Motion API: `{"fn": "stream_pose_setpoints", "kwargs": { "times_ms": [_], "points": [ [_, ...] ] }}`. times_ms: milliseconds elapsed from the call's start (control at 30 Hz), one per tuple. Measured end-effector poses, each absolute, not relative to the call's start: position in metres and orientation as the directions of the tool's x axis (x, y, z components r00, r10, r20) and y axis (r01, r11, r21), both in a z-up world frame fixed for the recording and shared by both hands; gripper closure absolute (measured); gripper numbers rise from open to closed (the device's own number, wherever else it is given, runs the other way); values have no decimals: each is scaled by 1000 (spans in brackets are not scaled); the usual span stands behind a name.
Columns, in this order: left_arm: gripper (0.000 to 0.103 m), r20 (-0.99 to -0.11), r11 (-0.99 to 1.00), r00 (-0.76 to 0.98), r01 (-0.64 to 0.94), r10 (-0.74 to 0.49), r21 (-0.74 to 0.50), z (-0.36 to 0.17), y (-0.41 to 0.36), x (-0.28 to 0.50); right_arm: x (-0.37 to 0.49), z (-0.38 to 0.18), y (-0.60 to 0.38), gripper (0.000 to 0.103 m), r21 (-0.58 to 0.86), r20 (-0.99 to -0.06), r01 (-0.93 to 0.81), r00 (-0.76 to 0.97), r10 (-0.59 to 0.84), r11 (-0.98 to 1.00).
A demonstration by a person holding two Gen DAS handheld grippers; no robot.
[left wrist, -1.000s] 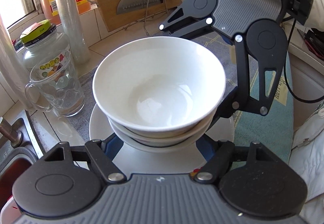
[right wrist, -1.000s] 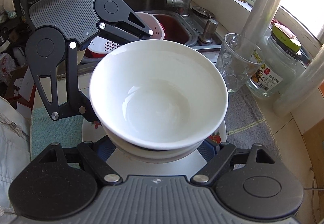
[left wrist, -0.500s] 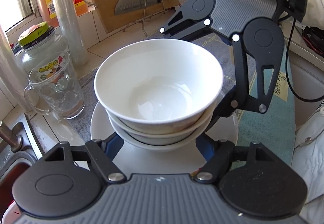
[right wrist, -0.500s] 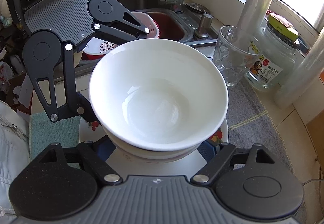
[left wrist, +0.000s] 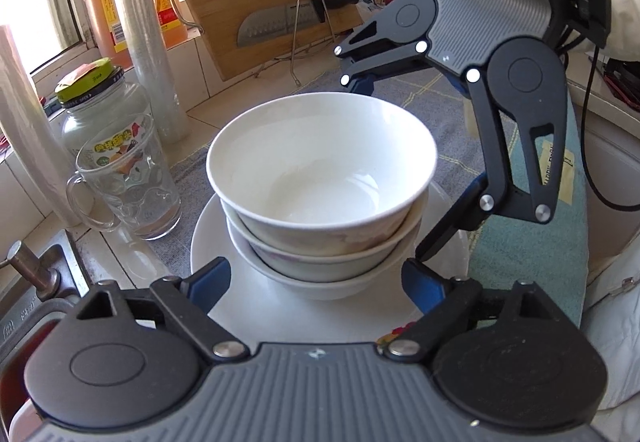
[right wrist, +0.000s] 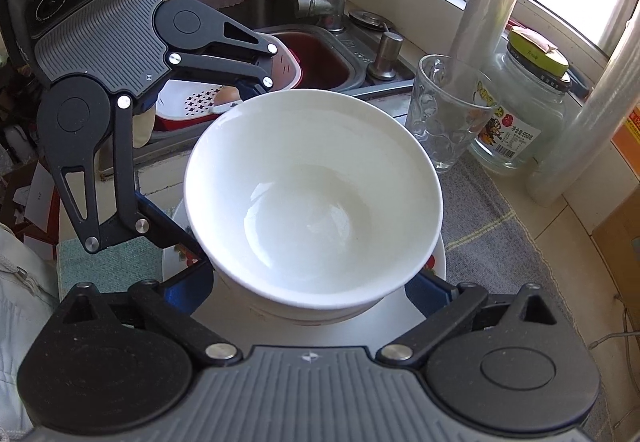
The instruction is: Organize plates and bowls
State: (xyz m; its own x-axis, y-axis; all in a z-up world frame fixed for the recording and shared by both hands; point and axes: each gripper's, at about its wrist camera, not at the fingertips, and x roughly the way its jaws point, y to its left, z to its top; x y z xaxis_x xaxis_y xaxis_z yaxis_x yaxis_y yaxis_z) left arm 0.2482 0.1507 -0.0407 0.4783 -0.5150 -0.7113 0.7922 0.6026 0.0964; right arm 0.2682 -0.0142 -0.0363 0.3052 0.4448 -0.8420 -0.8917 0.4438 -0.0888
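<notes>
Three white bowls point(left wrist: 320, 170) are nested in a stack on a white plate point(left wrist: 280, 306) on the grey mat. The stack also shows in the right wrist view point(right wrist: 312, 202), on the plate point(right wrist: 400, 306). My left gripper point(left wrist: 316, 282) is open, its blue fingertips point(left wrist: 208, 282) low on either side of the stack, apart from it. My right gripper point(right wrist: 312, 292) is open on the opposite side, its jaws wide around the bowls without touching them. Each gripper faces the other across the stack.
A glass mug point(left wrist: 128, 178), a jar with a yellow lid point(left wrist: 96, 102) and plastic-wrap rolls point(left wrist: 140, 34) stand by the window. A cutting board with a knife point(left wrist: 280, 26) leans at the back. The sink point(right wrist: 320, 58) and a red-white colander point(right wrist: 208, 98) lie behind.
Both grippers have drawn back and risen a little from the bowl stack, which now looks smaller and lower. The bowls and plate have stayed in place.
</notes>
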Motion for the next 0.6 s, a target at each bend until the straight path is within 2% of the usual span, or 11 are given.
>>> {"fn": "stream_pose_setpoints", "kwargs": {
  "times_ms": [33, 300, 433, 600],
  "points": [
    [4, -700, 611, 495, 785, -515, 106, -40, 151, 244, 266, -35, -15, 0, -90, -842, -888, 310, 442, 451],
    [3, -590, 747, 670, 645, -450, 163, -27, 154, 200, 240, -25, -19, 0, -136, -828, -818, 404, 390, 558],
    [1, -541, 815, 733, 562, -412, 142, -19, 150, 174, 222, -21, -29, 0, -115, -814, -724, 462, 354, 680],
    [1, -532, 905, 789, 415, -309, 90, -7, 136, 142, 189, -17, -46, 0, -111, -796, -563, 543, 266, 819]
  ]
}}
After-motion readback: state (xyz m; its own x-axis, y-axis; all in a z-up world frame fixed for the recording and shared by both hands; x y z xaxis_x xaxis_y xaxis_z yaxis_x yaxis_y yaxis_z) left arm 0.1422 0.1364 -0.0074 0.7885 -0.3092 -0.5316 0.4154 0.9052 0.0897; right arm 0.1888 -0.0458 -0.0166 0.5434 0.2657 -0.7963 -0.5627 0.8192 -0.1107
